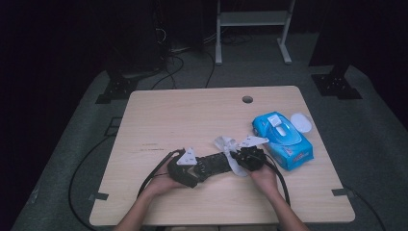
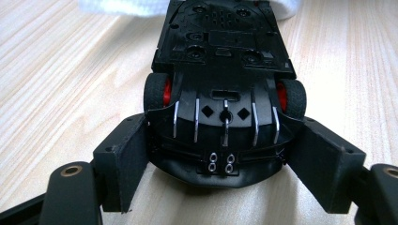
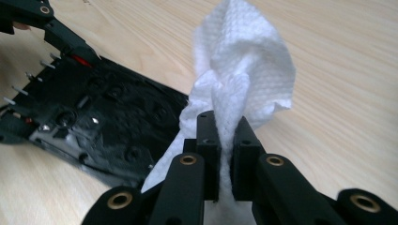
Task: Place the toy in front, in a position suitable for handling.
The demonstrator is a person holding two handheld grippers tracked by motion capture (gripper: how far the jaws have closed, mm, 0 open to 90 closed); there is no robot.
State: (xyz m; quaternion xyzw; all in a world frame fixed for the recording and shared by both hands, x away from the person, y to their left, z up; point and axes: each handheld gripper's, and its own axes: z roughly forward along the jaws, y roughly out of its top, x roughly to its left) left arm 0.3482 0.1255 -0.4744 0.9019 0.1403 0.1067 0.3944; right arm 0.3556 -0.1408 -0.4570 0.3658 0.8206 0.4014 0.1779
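Note:
A black toy car (image 1: 216,163) with red wheel hubs lies upside down near the table's front edge. My left gripper (image 1: 198,169) is shut on one end of it; in the left gripper view the two pads press on the body (image 2: 220,47) just past the wheels. My right gripper (image 1: 239,160) is shut on a white wet wipe (image 1: 226,143) at the car's other end. In the right gripper view the wipe (image 3: 244,61) stands up crumpled from between the jaws of my right gripper (image 3: 228,140). Its lower edge rests against the car's underside (image 3: 108,117). A strip of the wipe (image 2: 122,7) lies past the car's far end.
A blue pack of wipes (image 1: 284,137) lies right of my right gripper, with a white round lid (image 1: 300,122) beside it. The wooden table (image 1: 192,115) has a cable hole (image 1: 247,99) near its far edge. Cables trail from both grippers over the front edge.

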